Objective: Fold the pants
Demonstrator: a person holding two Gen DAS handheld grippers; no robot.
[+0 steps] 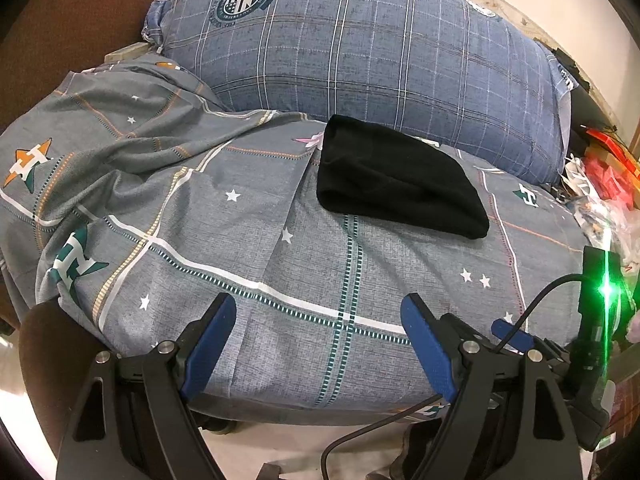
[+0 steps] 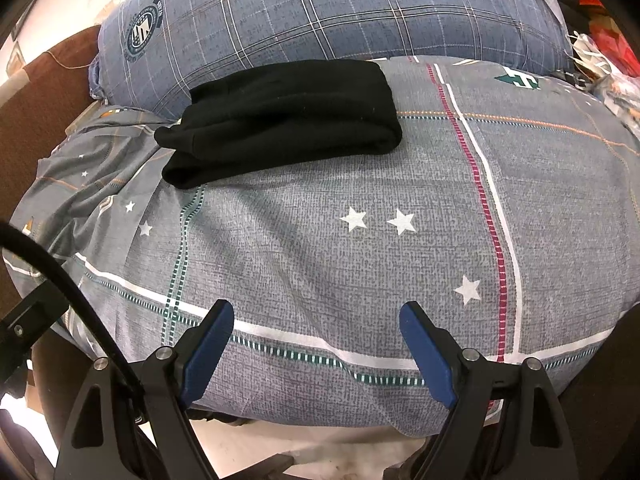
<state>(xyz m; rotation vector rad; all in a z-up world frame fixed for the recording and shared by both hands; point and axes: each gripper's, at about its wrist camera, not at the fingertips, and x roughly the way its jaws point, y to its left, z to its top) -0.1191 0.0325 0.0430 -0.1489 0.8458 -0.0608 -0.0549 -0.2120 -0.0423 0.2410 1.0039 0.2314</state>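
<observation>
1. Left gripper (image 1: 318, 344) & right gripper (image 2: 316, 350): both tilted down over the bed edge, blue fingers (image 2: 212, 354) spread wide, nothing between.
2. Folded black fabric pants (image 1: 394, 178) lie on grey star-print bedsheet (image 2: 320, 248), by blue plaid pillow (image 1: 360, 48), well apart from both.

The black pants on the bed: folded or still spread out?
Folded. The black pants lie as a compact stacked bundle with rounded fold edges on the grey sheet, no legs trailing.

Matt black pants (image 2: 288, 112), seemingly knit, on woven bedsheet (image 2: 320, 264).

The grey bedsheet (image 1: 280, 264) bears "H" star logos; the blue pillow's (image 1: 360, 52) crest lettering is unreadable.
</observation>
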